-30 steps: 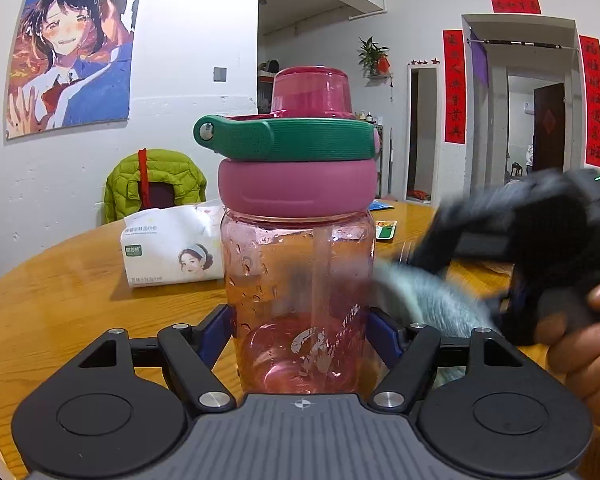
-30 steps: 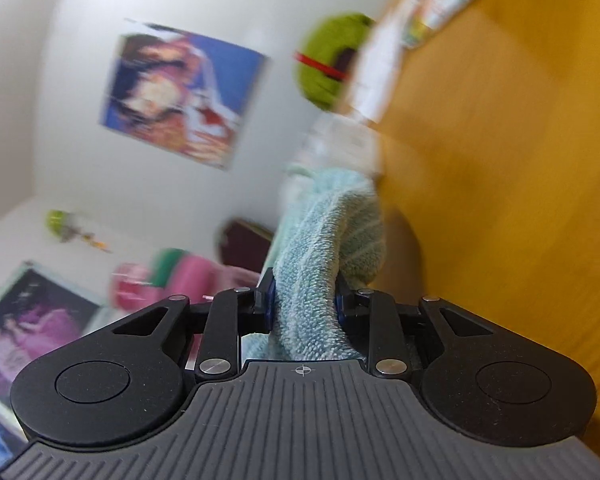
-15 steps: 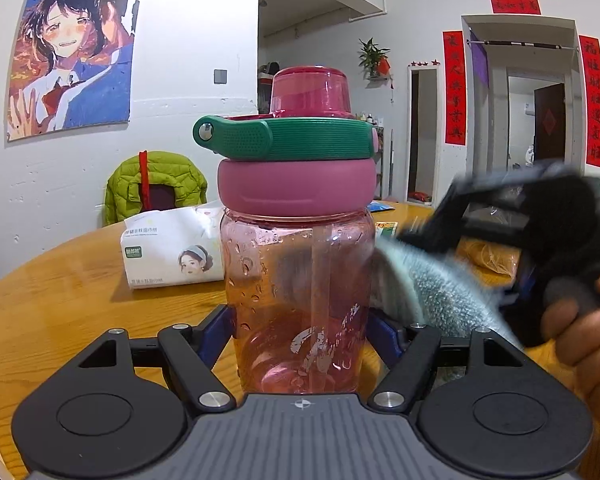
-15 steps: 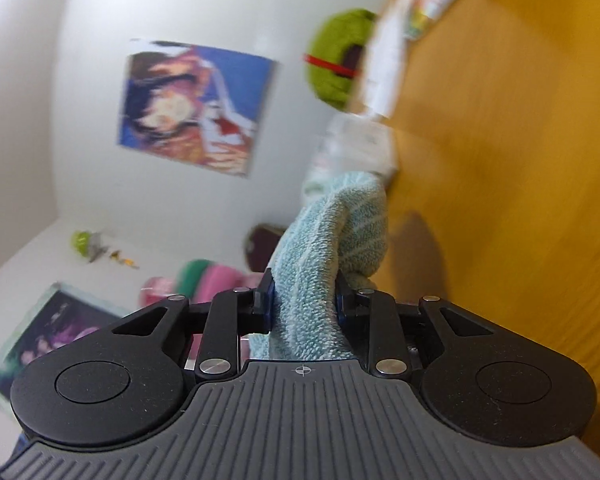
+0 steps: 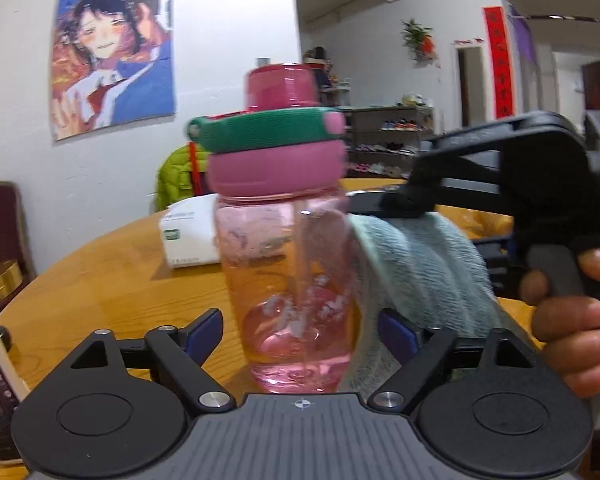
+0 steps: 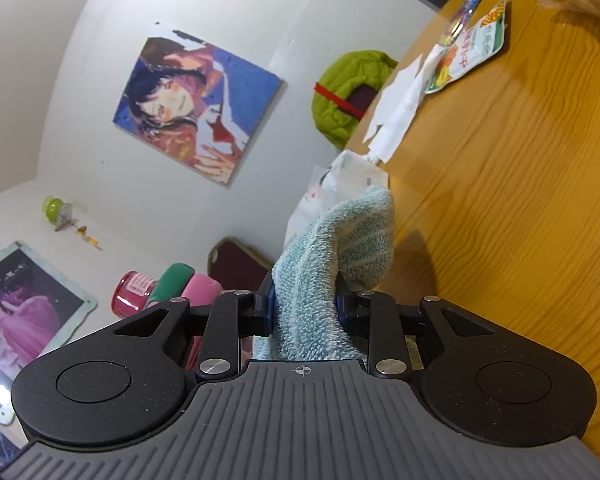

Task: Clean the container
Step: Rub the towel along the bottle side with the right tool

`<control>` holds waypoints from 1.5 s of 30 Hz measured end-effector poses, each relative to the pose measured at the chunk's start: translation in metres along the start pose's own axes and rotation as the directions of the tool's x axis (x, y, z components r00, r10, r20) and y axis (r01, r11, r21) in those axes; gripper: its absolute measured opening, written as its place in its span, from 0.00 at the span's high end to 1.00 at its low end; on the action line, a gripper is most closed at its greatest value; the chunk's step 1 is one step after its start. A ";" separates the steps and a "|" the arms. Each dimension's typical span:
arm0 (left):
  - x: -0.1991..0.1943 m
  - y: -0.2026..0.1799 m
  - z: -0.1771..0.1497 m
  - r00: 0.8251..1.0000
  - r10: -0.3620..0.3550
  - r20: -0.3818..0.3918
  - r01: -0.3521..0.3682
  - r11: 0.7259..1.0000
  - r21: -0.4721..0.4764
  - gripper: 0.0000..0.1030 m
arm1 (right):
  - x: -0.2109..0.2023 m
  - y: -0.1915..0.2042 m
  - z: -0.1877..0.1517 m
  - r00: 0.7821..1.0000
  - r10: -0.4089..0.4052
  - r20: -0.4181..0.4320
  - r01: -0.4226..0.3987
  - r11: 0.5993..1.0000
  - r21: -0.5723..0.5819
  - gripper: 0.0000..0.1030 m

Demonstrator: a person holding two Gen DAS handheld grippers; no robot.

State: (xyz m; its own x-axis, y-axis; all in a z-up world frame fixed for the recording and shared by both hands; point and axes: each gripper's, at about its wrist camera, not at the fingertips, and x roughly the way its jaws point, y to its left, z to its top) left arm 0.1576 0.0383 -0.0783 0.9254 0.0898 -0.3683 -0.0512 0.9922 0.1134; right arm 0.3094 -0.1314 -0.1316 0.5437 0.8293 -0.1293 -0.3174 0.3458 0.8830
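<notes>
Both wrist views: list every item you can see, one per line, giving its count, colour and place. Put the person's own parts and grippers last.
Bottle: 1, clear pink with pink and green lid, upright on the table between the left gripper's fingers.
Towel: 1, light blue, clamped in the right gripper, against the bottle's side.
Table: 1, round, wooden.
Tissue pack: 1, white, on the table behind the bottle.
Snack packet: 1, green and white, on the table's far part.
Anime poster: 1, blue and orange, on the white wall.
Green jacket: 1, over a chair behind the table.
Left gripper: 1, black, spread, not touching the bottle.
Right gripper: 1, black.
Right hand: 1, gripping its handle.
</notes>
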 end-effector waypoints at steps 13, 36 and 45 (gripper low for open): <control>0.021 0.037 0.003 0.993 -0.115 0.027 0.116 0.992 -0.039 0.33 | 0.003 0.000 -0.004 0.994 -0.087 -0.074 0.088 0.996 0.013 0.71; 0.022 0.035 0.003 0.986 -0.162 0.038 0.163 0.986 -0.033 0.33 | -0.012 0.000 0.000 0.994 0.108 0.003 -0.108 0.989 0.100 0.71; 0.027 0.031 0.000 0.987 -0.154 0.041 0.156 0.987 -0.036 0.33 | 0.014 -0.020 -0.003 0.986 -0.107 -0.127 0.124 0.983 0.135 0.71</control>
State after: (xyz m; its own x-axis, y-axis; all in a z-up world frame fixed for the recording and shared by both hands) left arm 0.1809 0.0712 -0.0845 0.9367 -0.0679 -0.3434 0.0800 0.9966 0.0211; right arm 0.3209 -0.1251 -0.1528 0.4717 0.8365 -0.2787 -0.1400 0.3832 0.9130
